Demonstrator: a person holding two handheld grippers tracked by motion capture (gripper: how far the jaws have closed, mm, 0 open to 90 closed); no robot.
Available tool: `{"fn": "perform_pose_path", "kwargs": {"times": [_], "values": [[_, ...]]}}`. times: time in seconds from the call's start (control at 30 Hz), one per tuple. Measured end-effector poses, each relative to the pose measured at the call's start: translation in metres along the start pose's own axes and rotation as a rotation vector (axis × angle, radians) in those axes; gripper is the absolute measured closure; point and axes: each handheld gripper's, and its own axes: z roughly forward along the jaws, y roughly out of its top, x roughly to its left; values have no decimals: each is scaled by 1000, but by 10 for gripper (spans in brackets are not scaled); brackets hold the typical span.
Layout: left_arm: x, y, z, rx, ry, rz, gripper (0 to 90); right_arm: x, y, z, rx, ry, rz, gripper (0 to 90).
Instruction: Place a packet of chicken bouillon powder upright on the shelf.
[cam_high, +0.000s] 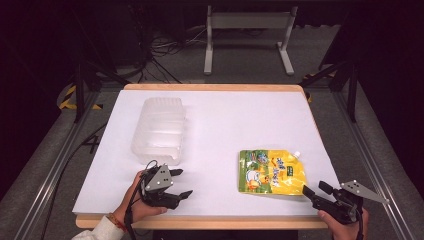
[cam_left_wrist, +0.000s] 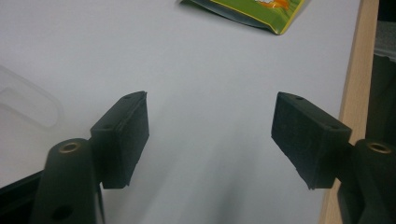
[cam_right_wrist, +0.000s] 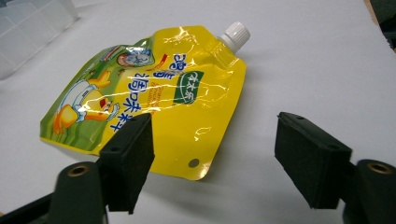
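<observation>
High view: my left gripper (cam_high: 181, 183) rests near the table's (cam_high: 220, 120) front edge, jaws apart, just in front of the clear plastic container (cam_high: 159, 130); my right gripper (cam_high: 314, 189) sits at the front right, jaws apart, just beside the yellow spouted pouch (cam_high: 270, 172) lying flat.
Left gripper view: my jaws are spread wide over bare white tabletop; a pouch corner (cam_left_wrist: 254, 11) lies ahead.
Right gripper view: my jaws gape, the pouch (cam_right_wrist: 154, 98) close ahead, its white cap (cam_right_wrist: 235, 35) pointing away.

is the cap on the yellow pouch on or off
On. The white cap sits on the spout at the corner of the pouch, which lies flat on the table.
</observation>
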Motion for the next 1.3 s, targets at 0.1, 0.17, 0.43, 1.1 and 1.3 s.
{"fn": "perform_pose_path", "kwargs": {"times": [0.1, 0.17, 0.43, 1.1, 1.3], "values": [[-2, -1, 4, 10, -5, 0, 234, 1, -1, 1, 21, 17, -14, 259], [-3, -2, 5, 22, -4, 5, 214, 1, -2, 3, 35, 30, -7, 259], [-3, -1, 7, 24, -8, 10, 189, 3, -5, 15, 96, 98, 21, 227], [-7, 4, 17, 54, -31, 21, 178, 12, 2, 46, 13, 281, 232, 316], [-9, 5, 20, 60, -43, 26, 178, 23, 7, 55, -31, 302, 246, 443]]}}
